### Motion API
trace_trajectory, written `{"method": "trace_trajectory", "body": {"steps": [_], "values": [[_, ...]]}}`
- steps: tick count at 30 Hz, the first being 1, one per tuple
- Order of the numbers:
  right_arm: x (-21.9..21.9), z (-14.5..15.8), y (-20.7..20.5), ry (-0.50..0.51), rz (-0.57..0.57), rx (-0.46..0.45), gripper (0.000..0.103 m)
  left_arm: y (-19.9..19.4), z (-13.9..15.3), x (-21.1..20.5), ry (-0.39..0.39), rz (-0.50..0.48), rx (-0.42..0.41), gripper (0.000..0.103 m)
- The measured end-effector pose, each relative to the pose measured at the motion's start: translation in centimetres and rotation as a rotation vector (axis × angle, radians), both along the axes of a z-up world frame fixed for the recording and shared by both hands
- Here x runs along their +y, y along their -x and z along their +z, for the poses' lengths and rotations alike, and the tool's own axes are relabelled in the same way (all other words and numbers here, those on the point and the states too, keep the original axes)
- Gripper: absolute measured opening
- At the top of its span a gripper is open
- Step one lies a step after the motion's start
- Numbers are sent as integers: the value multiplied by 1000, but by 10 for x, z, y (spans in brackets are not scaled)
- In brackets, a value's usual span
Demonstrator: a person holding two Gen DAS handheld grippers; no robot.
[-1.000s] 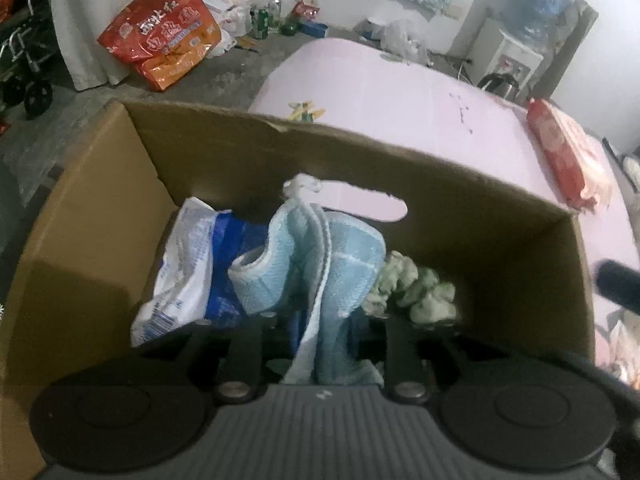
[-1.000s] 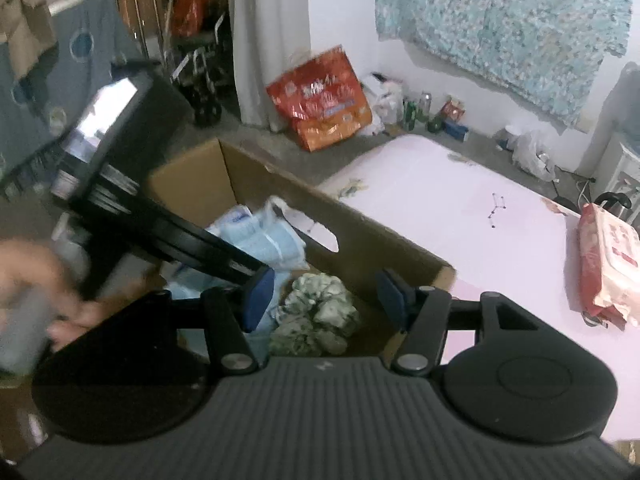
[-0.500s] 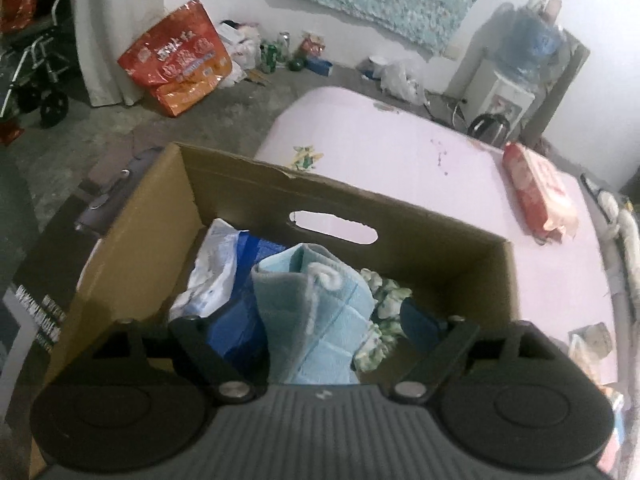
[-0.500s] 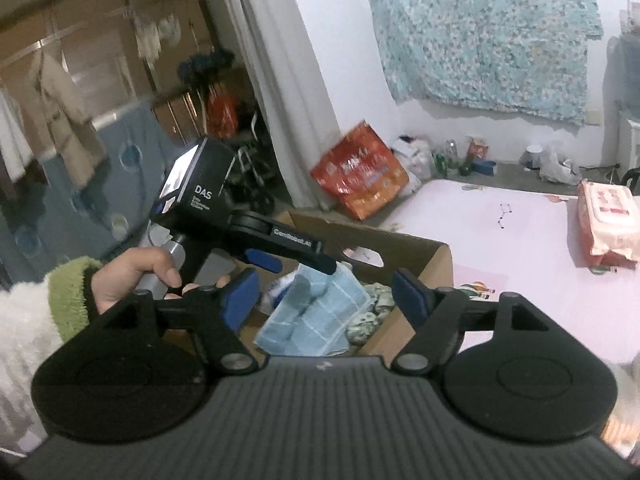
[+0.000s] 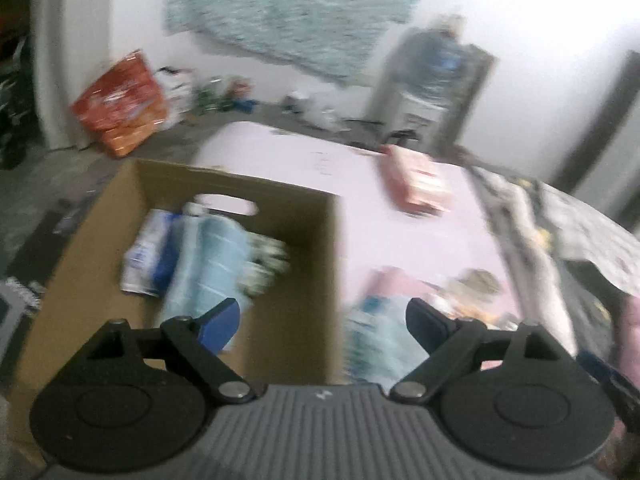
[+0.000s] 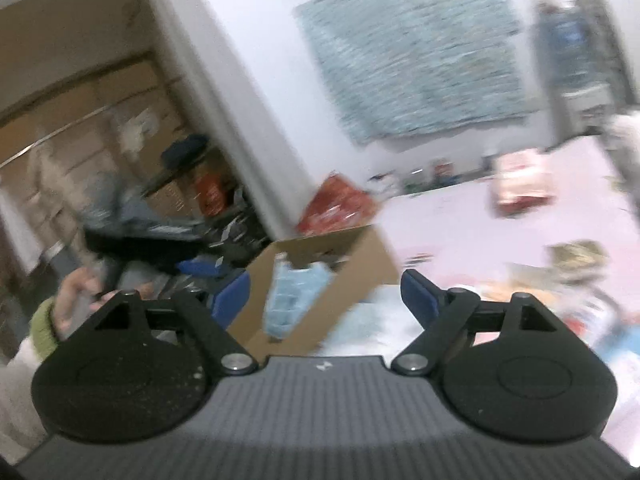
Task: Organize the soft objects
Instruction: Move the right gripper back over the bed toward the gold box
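A cardboard box (image 5: 100,240) stands beside the pink bed and holds a light-blue towel (image 5: 208,264), a blue-and-white packet (image 5: 148,256) and a green-white scrunchie (image 5: 264,256). My left gripper (image 5: 322,322) hangs above the box's right wall, jaws opening, nothing between them. More soft items (image 5: 380,328) lie blurred on the bed right of the box. In the right wrist view the box (image 6: 360,264) and towel (image 6: 292,296) sit ahead; my right gripper (image 6: 326,296) is pulled back from them, jaws opening and empty. A hand (image 6: 80,296) holds the left gripper's handle at the left.
A red wipes pack (image 5: 416,184) lies far on the pink bed (image 5: 300,164). An orange bag (image 5: 120,104) and clutter sit on the floor by the wall. A water dispenser (image 5: 432,80) stands at the back right. Patterned bedding (image 5: 560,224) is bunched at the right.
The left gripper let go of the blue towel, which now lies in the box, then rose and swung right. The right gripper opened wider, drew back from the box and rolled.
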State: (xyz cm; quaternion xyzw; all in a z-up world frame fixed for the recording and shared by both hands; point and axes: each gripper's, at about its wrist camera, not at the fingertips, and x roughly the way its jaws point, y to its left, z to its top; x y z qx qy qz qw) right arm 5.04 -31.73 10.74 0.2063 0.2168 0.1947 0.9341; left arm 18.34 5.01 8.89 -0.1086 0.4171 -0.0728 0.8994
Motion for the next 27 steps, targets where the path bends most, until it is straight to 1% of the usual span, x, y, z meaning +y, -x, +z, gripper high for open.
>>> {"method": "trace_trajectory", "body": {"steps": [3, 6, 9, 13, 17, 19, 23, 25, 27], "values": [[-44, -10, 40, -38, -126, 9, 83, 16, 0, -35, 12, -80, -25, 92], [-85, -24, 75, -91, -232, 31, 83, 28, -5, -73, 7, -161, -53, 93], [-110, -45, 90, -155, -284, 64, 83, 30, -15, -109, -2, -240, -62, 94], [-131, -67, 94, -211, -325, 94, 83, 12, -29, -144, 6, -257, -24, 94], [-126, -80, 70, -245, -350, 111, 82, -10, -42, -168, 1, -250, 16, 93], [-120, -85, 38, -243, -377, 140, 81, -22, -48, -178, -7, -246, 27, 92], [-127, -95, -1, -199, -414, 188, 80, -40, -60, -195, -58, -228, 34, 86], [-134, -98, -26, -206, -413, 211, 81, -49, -65, -198, -65, -212, 45, 83], [-139, -98, -53, -205, -391, 226, 81, -58, -71, -197, -55, -189, 71, 77]]}}
